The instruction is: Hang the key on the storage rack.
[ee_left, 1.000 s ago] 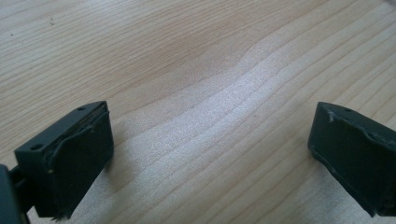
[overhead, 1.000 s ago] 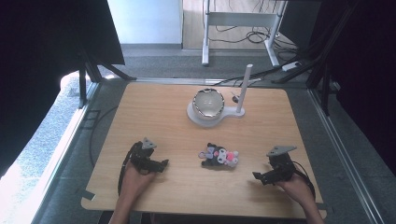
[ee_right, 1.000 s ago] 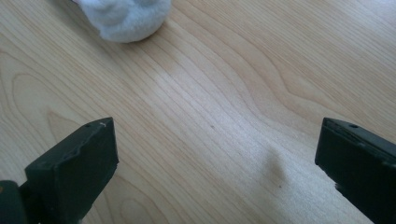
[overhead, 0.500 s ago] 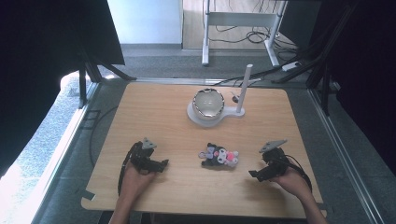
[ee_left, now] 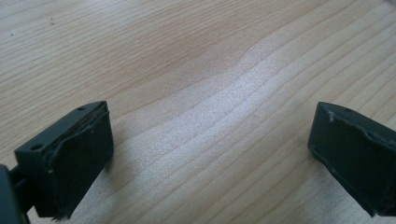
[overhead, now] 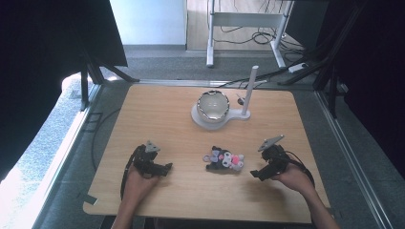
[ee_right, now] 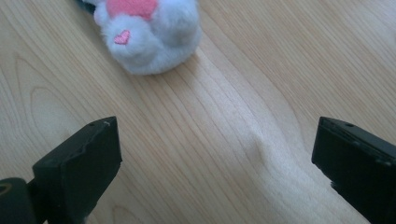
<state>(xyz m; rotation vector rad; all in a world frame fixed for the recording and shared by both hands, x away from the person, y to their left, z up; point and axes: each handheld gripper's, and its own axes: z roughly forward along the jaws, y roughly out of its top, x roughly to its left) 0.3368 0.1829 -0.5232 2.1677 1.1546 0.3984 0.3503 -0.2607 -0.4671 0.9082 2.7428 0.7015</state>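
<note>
1. High view: right gripper [overhead: 258, 173] has crept left across the counter [overhead: 157, 114] since a second ago, now near the plush [overhead: 224, 159], not touching. Left gripper [overhead: 162, 168] unmoved. Plush lies mid-counter, in front of the bowl [overhead: 213, 105].
2. Left gripper view: jaws wide apart, only bare wood between.
3. Right gripper view: jaws wide, empty; plush just ahead. Judged: approach for a grasp under way.

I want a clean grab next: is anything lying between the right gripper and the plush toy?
Nothing visible. The right gripper has its jaws open, and bare table lies between them and the plush toy.
</note>
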